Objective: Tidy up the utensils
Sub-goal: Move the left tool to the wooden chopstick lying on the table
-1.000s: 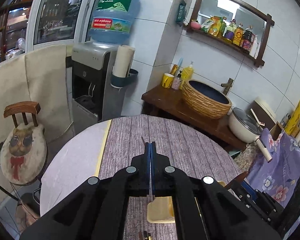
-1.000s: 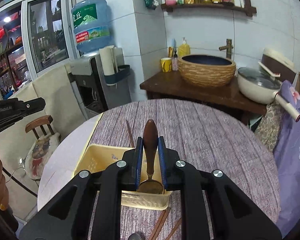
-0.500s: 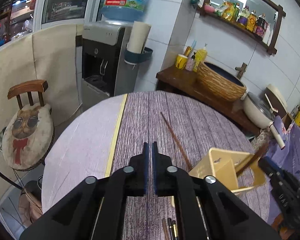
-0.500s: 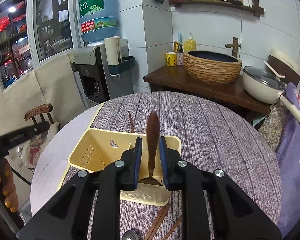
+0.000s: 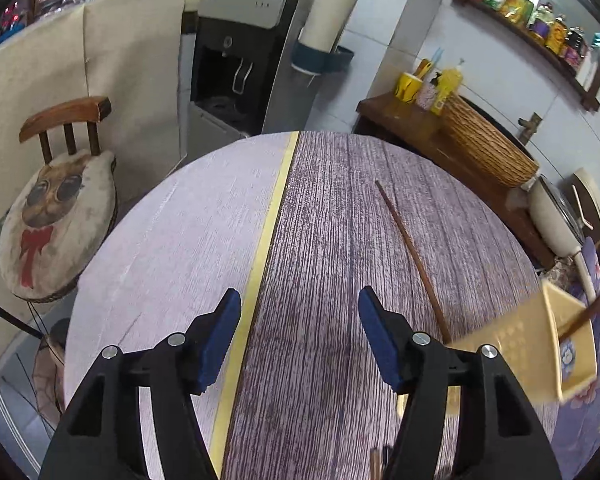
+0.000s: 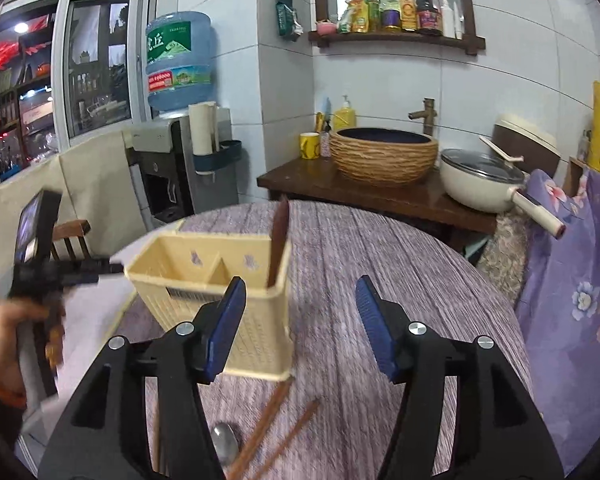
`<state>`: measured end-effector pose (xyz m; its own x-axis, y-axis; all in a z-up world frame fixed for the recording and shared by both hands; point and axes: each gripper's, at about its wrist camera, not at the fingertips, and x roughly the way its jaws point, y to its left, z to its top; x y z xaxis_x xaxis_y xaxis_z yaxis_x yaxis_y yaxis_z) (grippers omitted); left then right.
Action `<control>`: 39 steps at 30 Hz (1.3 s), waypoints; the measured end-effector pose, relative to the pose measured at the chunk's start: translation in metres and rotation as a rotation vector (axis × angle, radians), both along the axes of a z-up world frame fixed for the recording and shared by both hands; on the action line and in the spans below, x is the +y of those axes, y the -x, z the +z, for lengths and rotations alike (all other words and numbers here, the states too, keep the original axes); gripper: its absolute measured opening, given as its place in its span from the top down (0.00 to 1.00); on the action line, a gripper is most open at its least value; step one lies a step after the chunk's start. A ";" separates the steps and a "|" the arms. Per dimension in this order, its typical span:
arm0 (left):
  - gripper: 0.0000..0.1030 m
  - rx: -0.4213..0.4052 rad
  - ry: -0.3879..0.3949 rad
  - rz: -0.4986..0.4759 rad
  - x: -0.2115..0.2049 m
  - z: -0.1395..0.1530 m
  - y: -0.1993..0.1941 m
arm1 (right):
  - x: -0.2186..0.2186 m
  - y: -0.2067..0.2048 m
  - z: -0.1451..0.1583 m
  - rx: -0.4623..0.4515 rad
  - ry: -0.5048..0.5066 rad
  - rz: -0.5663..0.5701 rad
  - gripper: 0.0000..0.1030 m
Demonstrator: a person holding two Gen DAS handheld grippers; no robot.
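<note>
Picking next: both tongs gape wide, empty; drop right tongs (image 6: pixel 300 320) onto chopsticks (image 6: pixel 276 424) at worktop's near edge, beside caddy (image 6: pixel 220 292).

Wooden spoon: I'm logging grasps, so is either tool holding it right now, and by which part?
Neither. Both tools, left and right, are open and empty; the wooden spoon stands in the yellow caddy.

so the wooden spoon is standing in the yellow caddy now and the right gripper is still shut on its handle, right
Not quite. The wooden spoon does stand in the yellow caddy, in its right compartment, but the right gripper is open, not shut on the handle: the right wrist view shows its blue pads spread wide apart with nothing between them.
</note>
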<state>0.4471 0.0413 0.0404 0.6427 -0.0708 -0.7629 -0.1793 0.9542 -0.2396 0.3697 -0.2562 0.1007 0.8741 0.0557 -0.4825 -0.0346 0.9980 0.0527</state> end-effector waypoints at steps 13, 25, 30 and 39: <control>0.66 0.088 -0.065 -0.084 -0.058 -0.036 -0.138 | -0.039 0.048 -0.080 0.186 -0.038 -0.116 0.44; 0.69 0.193 -0.222 -0.118 -0.095 -0.067 -0.202 | -0.034 0.047 -0.091 0.215 -0.054 -0.133 0.44; 0.98 0.226 -0.336 -0.141 -0.113 -0.066 -0.199 | -0.042 0.045 -0.093 0.234 -0.124 -0.162 0.44; 0.99 0.128 -0.269 -0.103 -0.108 -0.050 -0.197 | -0.056 0.055 -0.090 0.218 -0.153 -0.211 0.44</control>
<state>0.6440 -0.0665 -0.0099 0.5399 0.0847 -0.8375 -0.0907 0.9950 0.0422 0.3144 -0.3120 0.0105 0.7512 -0.0294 -0.6595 0.2004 0.9620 0.1854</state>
